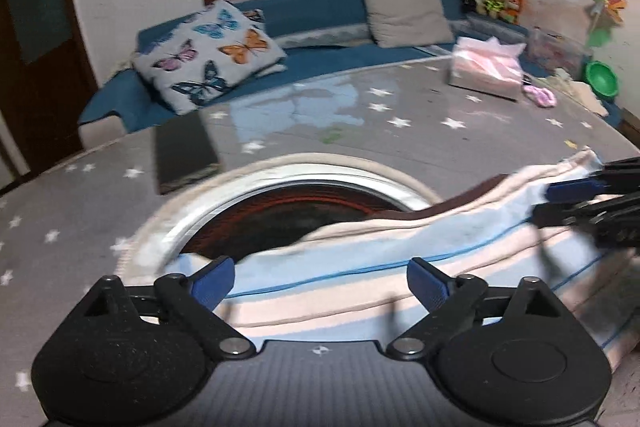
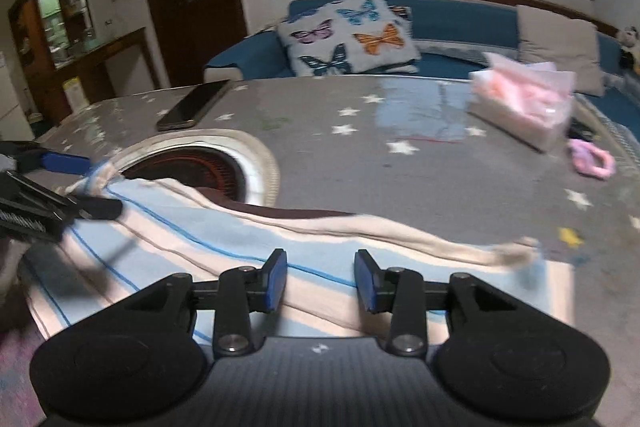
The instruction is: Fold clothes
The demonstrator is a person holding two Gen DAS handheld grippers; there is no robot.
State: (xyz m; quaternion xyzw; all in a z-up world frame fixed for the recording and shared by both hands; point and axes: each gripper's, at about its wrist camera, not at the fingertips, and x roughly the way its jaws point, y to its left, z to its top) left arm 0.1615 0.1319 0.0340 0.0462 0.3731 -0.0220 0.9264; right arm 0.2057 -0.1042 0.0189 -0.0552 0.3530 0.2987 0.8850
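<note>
A tissue box (image 2: 524,107) holds pink tissues. A phone (image 2: 192,105) lies on the desk (image 2: 440,179) behind the striped garment (image 2: 224,243). Left gripper (image 1: 320,283) and right gripper (image 2: 320,279) hover with jaws released.

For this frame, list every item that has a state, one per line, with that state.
left gripper: open, over the cloth, gripping nothing.
right gripper: open, over the cloth, gripping nothing.
striped cloth: lying on the table, partly folded, one edge over the round burner.
round burner: partly covered.
phone: screen dark, flat on table.
tissue box: open, tissues sticking out.
</note>
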